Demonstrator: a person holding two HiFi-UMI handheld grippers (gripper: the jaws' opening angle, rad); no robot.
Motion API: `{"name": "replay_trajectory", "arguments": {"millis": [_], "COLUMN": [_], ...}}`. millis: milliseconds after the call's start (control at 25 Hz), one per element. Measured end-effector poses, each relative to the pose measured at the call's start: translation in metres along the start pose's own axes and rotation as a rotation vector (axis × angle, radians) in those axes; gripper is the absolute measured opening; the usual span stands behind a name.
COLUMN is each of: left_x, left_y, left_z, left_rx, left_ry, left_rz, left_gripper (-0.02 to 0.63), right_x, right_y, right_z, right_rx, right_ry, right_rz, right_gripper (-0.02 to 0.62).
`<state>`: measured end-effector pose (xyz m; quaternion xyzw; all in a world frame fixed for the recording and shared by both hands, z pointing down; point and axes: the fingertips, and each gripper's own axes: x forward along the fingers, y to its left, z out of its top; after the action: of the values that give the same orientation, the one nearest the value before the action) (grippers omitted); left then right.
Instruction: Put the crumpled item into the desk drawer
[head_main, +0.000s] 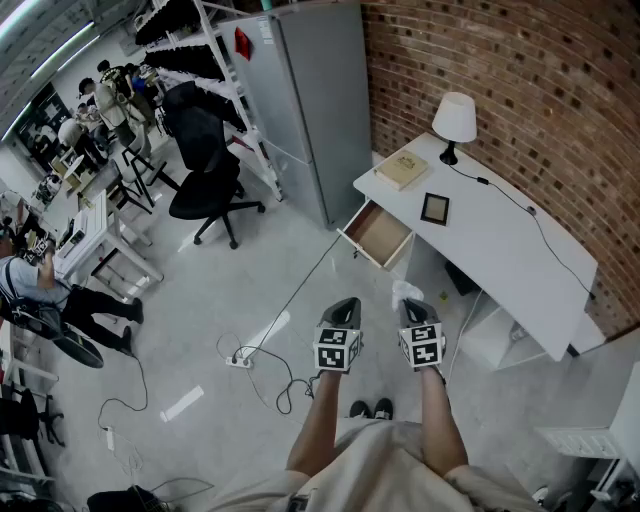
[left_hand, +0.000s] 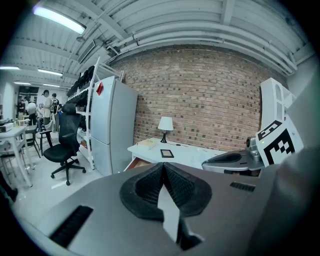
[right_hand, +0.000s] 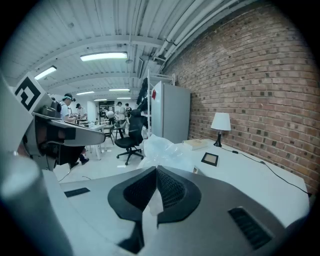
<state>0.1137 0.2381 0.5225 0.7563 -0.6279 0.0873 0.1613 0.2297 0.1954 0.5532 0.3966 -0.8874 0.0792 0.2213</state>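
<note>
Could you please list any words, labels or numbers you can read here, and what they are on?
No text here can be read.
Book on the desk: cover too small to read.
Red tag on the refrigerator: too small.
Cubes on left gripper and right gripper: square patterns only, no letters.

one crumpled item (head_main: 405, 292), one drawer (head_main: 378, 234), one lamp (head_main: 453, 120)

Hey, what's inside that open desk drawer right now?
The drawer shows only a bare wooden bottom. Its rear end sits under the desk top, so that part is hidden. The crumpled item is outside, in the right gripper.
</note>
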Motion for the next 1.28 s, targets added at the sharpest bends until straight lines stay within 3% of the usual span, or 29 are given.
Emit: {"name": "replay_trajectory", "arguments": {"millis": [320, 600, 920, 1280], "left_x": [0.008, 0.007, -0.004, 0.027], "left_y": [-0.021, -0.024, 0.005, 0.029], "left_z": [-0.001, -0.006, -0.007, -0.010], "left_rx": [-0.040, -0.046, -0.072, -0.085], "left_ry": [-0.026, -0.018, -0.022, -0.015], "left_rz": [-0.002, 0.035, 0.123, 0.077], "left_gripper": [0.017, 0.017, 0.017, 0.017], "right_x": [-0.012, -0.019, -0.009, 0.029], "right_y": [-0.009, -0.021, -0.015, -0.019], "right_z": [-0.005, 0.004, 0.007, 0.010], "right_rx": [-0.028, 0.035, 0.085, 0.080], "right_ry": [0.006, -0.068, -0.101, -0.082], "right_rz": [0.005, 0.012, 0.093, 0.068], "right_gripper": [0.026, 0.026, 0.026, 0.026]}}
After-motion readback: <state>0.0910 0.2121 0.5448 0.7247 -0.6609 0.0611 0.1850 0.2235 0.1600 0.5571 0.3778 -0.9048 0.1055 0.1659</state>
